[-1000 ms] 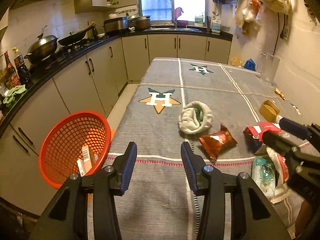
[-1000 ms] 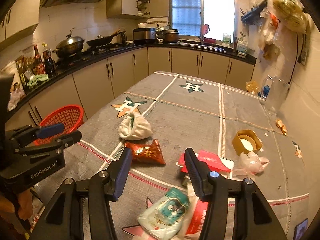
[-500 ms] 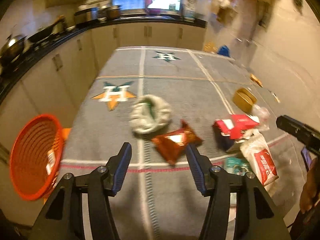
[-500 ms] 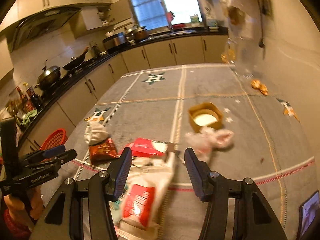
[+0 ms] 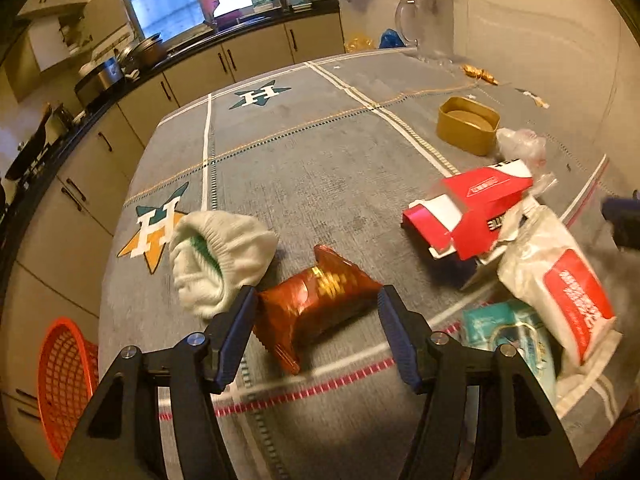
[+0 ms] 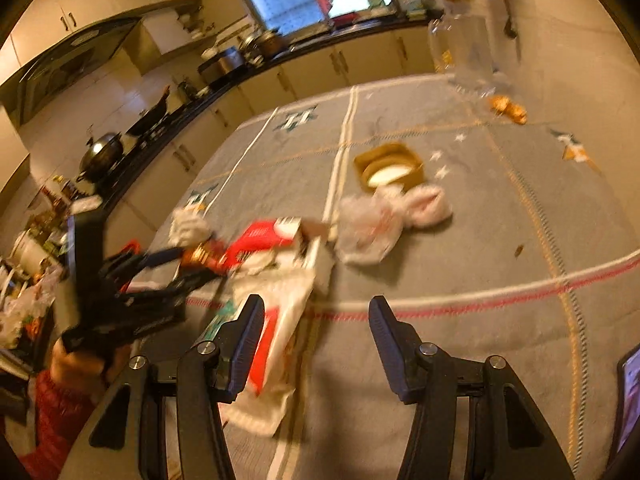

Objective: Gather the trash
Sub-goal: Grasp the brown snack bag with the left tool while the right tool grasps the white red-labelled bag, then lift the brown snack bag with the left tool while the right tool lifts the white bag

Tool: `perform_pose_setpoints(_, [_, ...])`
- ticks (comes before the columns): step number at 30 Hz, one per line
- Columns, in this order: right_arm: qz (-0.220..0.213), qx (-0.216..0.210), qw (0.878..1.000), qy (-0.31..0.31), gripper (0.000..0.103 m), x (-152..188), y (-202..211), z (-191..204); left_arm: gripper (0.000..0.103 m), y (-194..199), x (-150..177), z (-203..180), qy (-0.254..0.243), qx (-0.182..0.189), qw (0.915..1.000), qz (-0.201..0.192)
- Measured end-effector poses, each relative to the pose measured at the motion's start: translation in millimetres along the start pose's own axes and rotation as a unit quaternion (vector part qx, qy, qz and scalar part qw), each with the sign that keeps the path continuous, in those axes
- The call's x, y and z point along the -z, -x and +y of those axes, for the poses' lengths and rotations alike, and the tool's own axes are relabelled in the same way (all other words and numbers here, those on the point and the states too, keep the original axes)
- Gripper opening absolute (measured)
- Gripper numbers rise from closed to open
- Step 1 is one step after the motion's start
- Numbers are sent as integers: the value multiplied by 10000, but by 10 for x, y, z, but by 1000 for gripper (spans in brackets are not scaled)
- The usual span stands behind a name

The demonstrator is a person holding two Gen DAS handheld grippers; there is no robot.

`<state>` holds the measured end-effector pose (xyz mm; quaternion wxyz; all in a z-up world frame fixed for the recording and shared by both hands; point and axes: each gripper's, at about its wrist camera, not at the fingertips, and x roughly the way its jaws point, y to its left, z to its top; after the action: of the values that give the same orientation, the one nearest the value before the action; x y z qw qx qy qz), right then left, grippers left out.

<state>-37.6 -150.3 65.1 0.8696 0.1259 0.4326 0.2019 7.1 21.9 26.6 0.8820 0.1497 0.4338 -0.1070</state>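
My left gripper [image 5: 316, 312] is open, its fingers on either side of a shiny red snack packet [image 5: 316, 308] on the grey tablecloth [image 5: 320, 168]. A white knitted sock [image 5: 218, 256] lies to its left. A red carton [image 5: 472, 212], a white-and-red pouch [image 5: 560, 280] and a teal packet [image 5: 508, 332] lie to the right. My right gripper [image 6: 316, 320] is open and empty above the cloth, with the white-and-red pouch [image 6: 276, 320] by its left finger. A crumpled plastic bag [image 6: 372, 224] lies ahead of it.
An orange mesh basket [image 5: 64, 384] sits off the table's left edge. A gold tin [image 5: 468, 124] stands at the right, and a glass jug [image 5: 428, 20] at the far end. Kitchen counters line the left side. A dark device [image 6: 630, 392] lies at the right edge.
My left gripper has moved forward and down, so the red snack packet now lies between its fingers. My right gripper has swung right toward the plastic bag and tin.
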Motion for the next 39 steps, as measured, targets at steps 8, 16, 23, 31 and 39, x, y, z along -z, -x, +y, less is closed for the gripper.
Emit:
perform_pose_setpoints(8, [578, -196, 9979, 226, 59, 169, -269, 226, 41, -144, 3, 60, 328, 106, 9994, -10])
perform_pose_setpoints(16, [826, -257, 9962, 107, 69, 221, -507, 291, 37, -57, 92, 112, 758, 307, 9966, -136])
perform_pose_setpoints(23, [623, -219, 9974, 279, 55, 199, -476, 340, 36, 99, 186, 119, 1061, 519, 9926, -272])
perform_pose_setpoints(31, [210, -42, 9980, 588, 54, 132, -262, 494, 36, 313, 296, 141, 1218, 541, 9899, -475])
perform_pose_setpoints(39, [155, -60, 9974, 701, 54, 111, -242, 606, 36, 478, 366, 151, 1249, 534, 9889, -602])
